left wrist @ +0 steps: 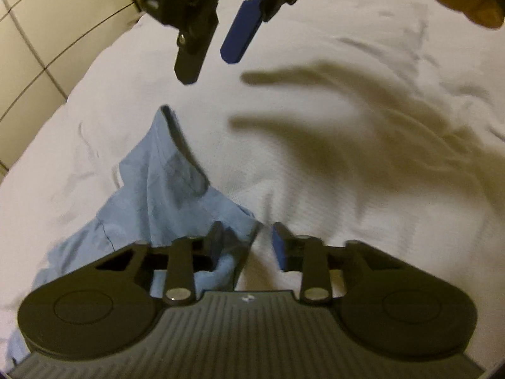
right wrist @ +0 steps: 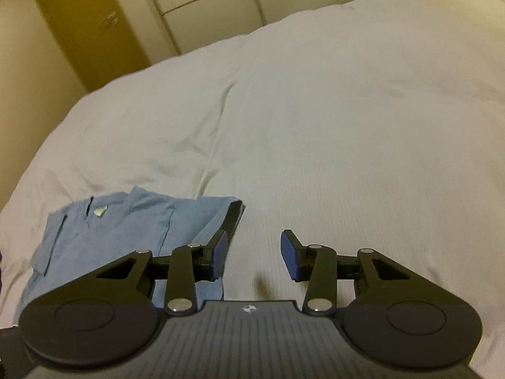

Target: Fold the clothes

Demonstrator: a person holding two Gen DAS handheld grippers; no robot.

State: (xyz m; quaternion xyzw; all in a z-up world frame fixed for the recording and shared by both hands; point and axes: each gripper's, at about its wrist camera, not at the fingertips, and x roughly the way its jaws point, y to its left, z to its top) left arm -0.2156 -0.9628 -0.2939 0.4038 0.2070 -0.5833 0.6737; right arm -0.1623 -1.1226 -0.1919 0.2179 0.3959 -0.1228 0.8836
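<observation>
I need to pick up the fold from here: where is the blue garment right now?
The blue garment lies on the white bedcover, lower left in both wrist views, beside the left finger of each gripper.

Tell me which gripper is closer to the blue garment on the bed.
Left. The left gripper sits right over the blue garment, cloth bunched at its fingers. The right gripper hangs open beside the garment's edge, over the white bedding.

A light blue garment (right wrist: 132, 224) lies partly folded and rumpled on the white bed (right wrist: 315, 126), near its left edge.
</observation>
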